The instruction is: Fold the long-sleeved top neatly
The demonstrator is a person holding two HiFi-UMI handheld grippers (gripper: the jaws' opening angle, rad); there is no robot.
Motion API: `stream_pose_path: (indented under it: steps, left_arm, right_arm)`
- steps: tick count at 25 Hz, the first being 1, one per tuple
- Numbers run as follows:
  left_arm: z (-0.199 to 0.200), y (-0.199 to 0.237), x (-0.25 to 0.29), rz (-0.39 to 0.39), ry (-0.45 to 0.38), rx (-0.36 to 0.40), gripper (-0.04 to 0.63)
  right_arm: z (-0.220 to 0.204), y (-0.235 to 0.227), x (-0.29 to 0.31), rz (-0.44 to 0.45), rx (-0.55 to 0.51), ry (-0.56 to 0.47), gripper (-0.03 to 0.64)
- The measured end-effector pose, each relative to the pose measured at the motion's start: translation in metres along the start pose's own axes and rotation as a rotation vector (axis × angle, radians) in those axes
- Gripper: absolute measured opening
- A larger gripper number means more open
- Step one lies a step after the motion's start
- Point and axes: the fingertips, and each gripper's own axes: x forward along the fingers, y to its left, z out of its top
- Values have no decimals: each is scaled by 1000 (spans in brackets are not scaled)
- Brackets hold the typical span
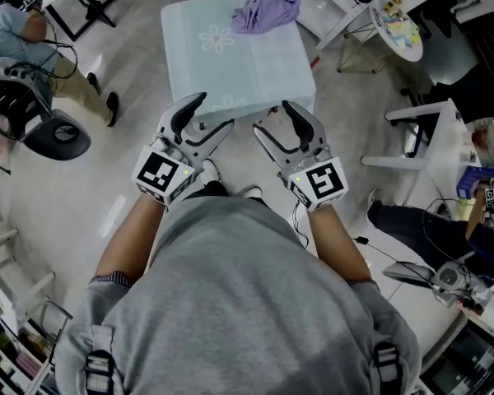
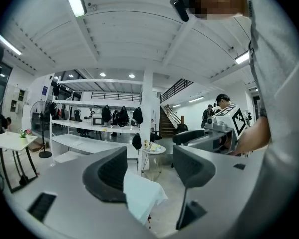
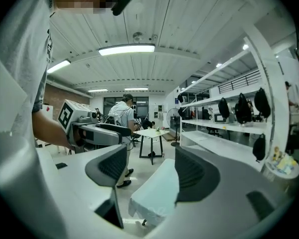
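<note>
The long-sleeved top [image 1: 265, 11] is a crumpled purple heap at the far edge of a small table [image 1: 230, 64] covered in a pale green cloth. My left gripper [image 1: 212, 112] and right gripper [image 1: 272, 118] hover side by side in the air before the table's near edge, both open and empty, well short of the top. In the left gripper view the jaws [image 2: 149, 168] frame a corner of the table [image 2: 139, 195], with the right gripper [image 2: 214, 133] beside them. The right gripper view shows its jaws [image 3: 149, 171] spread over the table [image 3: 157, 193]. The top is hidden in both gripper views.
A seated person [image 1: 33, 48] and a black office chair [image 1: 58, 134] are at the left. A round side table [image 1: 399, 23], a white desk [image 1: 432, 134] and another person's legs [image 1: 428, 229] are at the right. Shelving [image 2: 99, 133] lines the far wall.
</note>
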Motion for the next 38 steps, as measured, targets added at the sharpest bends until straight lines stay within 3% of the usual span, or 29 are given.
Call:
stream_pose_path:
  steps: [13, 20, 31, 38]
  left_arm:
    - [-10, 76, 27, -39, 22, -39, 308]
    - [-10, 106, 70, -32, 37, -50, 308]
    - [6, 134, 189, 83, 25, -50, 308]
    - [5, 158, 244, 158, 54, -16, 308]
  right_arm:
    - [-2, -30, 66, -76, 21, 72, 321]
    - [-9, -76, 84, -104, 31, 103, 321]
    - [-8, -197, 104, -7, 9, 99, 313]
    - [-23, -249, 131, 57, 6, 117, 314]
